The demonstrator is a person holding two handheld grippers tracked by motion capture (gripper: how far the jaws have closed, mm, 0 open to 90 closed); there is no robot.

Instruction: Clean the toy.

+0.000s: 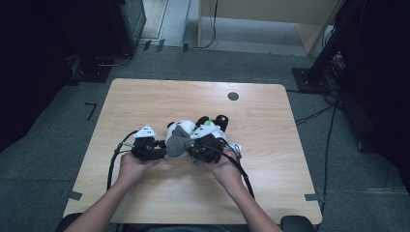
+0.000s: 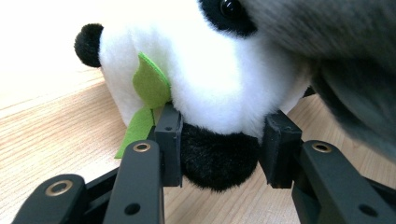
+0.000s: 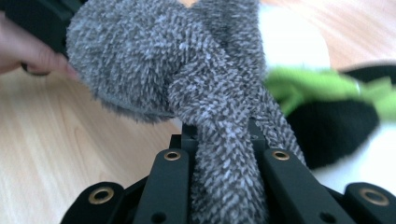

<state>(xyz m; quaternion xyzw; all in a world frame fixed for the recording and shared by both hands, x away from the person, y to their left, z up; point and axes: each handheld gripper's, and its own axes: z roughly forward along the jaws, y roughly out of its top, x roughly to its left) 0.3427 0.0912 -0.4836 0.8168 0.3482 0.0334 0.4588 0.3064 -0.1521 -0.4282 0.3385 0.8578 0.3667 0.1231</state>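
A black-and-white panda plush with a green felt leaf lies in the middle of the wooden table. In the left gripper view, my left gripper is shut on a black furry limb of the panda, with a pad on each side of it. A grey fuzzy cloth drapes over the panda between the two hands. My right gripper is shut on a twisted strand of that grey cloth, which runs down between its jaws. Both grippers meet at the toy.
A small black-and-red object sits just behind the plush. Something white lies beside the right hand. A round dark grommet marks the table's far side. Cables trail from both grippers toward the near edge.
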